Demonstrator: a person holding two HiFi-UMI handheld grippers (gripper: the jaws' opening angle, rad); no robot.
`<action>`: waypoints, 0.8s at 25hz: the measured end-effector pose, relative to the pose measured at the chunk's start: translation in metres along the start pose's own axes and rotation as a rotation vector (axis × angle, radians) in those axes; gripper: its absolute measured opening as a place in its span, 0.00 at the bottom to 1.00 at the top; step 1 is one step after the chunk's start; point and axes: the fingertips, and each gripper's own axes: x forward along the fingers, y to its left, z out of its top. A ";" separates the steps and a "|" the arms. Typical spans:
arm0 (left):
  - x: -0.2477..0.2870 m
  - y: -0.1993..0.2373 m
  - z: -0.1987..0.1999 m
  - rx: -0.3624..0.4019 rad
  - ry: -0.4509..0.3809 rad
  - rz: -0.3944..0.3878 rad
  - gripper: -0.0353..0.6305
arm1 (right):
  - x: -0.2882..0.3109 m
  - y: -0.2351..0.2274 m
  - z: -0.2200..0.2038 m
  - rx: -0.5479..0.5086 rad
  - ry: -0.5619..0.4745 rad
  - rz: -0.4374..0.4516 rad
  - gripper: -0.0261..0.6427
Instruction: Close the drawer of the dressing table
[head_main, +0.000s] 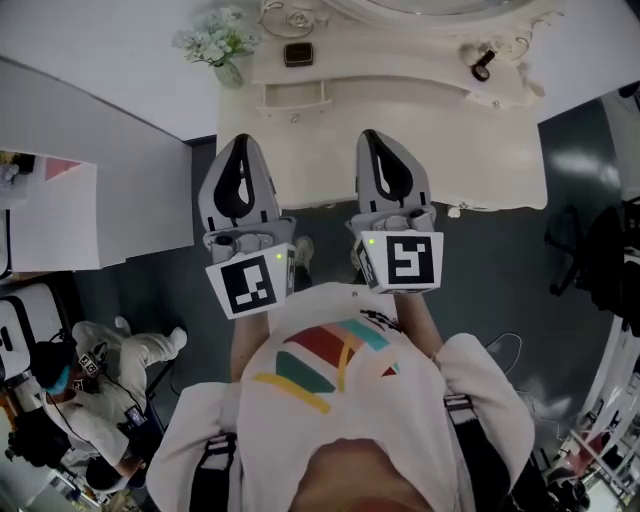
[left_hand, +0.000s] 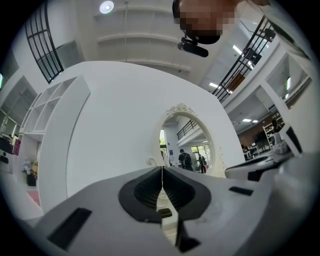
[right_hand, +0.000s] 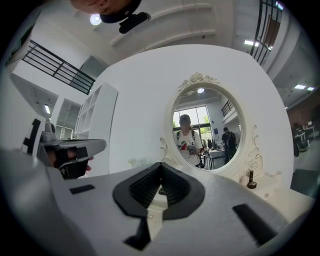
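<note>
Holds left hand-held gripper (head_main: 240, 142) and right hand-held gripper (head_main: 379, 136) side by side, both with jaws together and nothing between them. Faces the white worktop (head_main: 430, 140), where the drawer (head_main: 294, 100) looks slightly pulled out, just ahead between both and touching neither. Mirror (right_hand: 207, 125) behind; flowers (head_main: 216, 42) at the left corner.

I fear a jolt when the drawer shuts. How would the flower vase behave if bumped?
The vase looks small and narrow under a wide bunch of flowers, so it is probably top-heavy and apt to tip. It stands at the table's left corner, so a tip might send it off the edge. It is probably light; its material can't be told.
</note>
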 end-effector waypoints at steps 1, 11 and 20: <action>0.002 0.004 -0.004 0.005 0.004 -0.010 0.06 | 0.003 0.002 -0.002 -0.002 0.003 -0.016 0.04; 0.034 0.037 -0.036 -0.004 0.013 -0.077 0.06 | 0.043 0.023 -0.026 -0.004 0.046 -0.100 0.04; 0.051 0.069 -0.081 -0.007 0.053 -0.077 0.06 | 0.093 0.045 -0.073 -0.003 0.111 -0.086 0.04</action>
